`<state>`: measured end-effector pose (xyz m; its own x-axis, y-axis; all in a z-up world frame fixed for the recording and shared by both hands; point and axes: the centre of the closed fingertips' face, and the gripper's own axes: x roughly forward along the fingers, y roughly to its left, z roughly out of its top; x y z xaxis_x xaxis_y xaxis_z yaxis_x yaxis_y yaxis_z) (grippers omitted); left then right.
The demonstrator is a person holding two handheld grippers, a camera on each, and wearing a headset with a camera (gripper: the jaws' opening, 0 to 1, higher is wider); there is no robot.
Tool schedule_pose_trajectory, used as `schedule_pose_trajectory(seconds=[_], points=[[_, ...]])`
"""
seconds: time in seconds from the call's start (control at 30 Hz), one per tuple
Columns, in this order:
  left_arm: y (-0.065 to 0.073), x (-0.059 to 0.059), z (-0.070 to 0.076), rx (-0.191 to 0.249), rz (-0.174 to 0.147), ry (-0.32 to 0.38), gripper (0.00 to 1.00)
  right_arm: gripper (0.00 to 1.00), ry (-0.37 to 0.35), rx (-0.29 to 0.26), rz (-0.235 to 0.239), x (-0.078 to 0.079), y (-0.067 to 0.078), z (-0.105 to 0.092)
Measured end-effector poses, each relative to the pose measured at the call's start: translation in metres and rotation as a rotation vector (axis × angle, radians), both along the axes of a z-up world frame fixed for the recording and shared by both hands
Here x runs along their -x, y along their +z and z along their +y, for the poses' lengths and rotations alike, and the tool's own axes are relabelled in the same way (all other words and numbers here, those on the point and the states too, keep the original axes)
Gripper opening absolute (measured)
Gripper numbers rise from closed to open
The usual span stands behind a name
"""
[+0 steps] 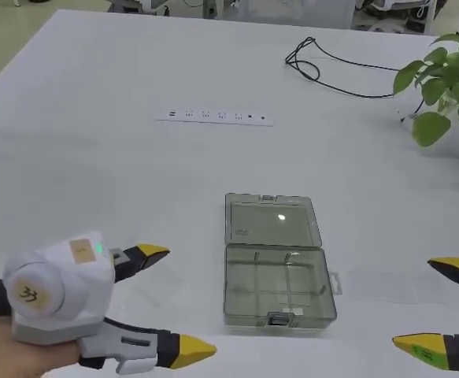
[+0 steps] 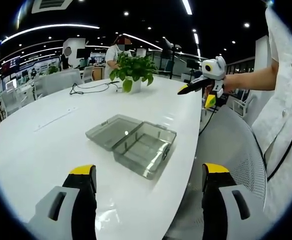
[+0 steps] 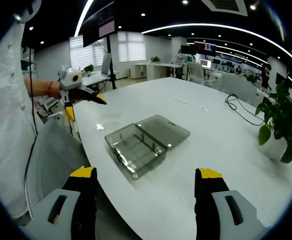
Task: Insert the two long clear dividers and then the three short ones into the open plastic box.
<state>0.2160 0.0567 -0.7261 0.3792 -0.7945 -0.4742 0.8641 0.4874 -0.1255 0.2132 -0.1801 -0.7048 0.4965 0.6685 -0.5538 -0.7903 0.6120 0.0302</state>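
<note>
Left hand-held gripper (image 1: 183, 301) and right hand-held gripper (image 1: 416, 303) gape empty, flanking open box (image 1: 276, 293) on table (image 1: 95, 165). Dividers hard to see; probably thin, light, slippery: pinch top edge.

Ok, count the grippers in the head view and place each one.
2. The left gripper is left of the open box; the right gripper is right of it, partly cut off by the frame. Both are open.
</note>
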Motion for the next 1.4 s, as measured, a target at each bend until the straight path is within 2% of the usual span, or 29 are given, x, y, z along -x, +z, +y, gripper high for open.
schedule_pose_trajectory(seconds=[0.4,0.63,0.9,1.17,1.4], points=[[0.001,-0.002,0.004,-0.009,-0.002,0.01,0.87,0.8,-0.002,-0.004,-0.002,-0.001,0.001,0.0],[-0.004,-0.005,0.016,-0.026,0.008,0.032,0.86,0.8,-0.005,-0.009,-0.003,0.0,0.001,0.001],[-0.007,-0.014,0.032,-0.039,0.012,0.078,0.82,0.79,-0.006,-0.014,-0.004,0.0,0.001,0.002],[-0.015,-0.02,0.047,-0.077,0.041,0.123,0.76,0.79,-0.009,-0.017,-0.002,0.0,0.001,0.002],[-0.023,-0.022,0.053,-0.103,0.068,0.154,0.73,0.79,-0.01,-0.021,-0.002,-0.001,0.001,0.003]])
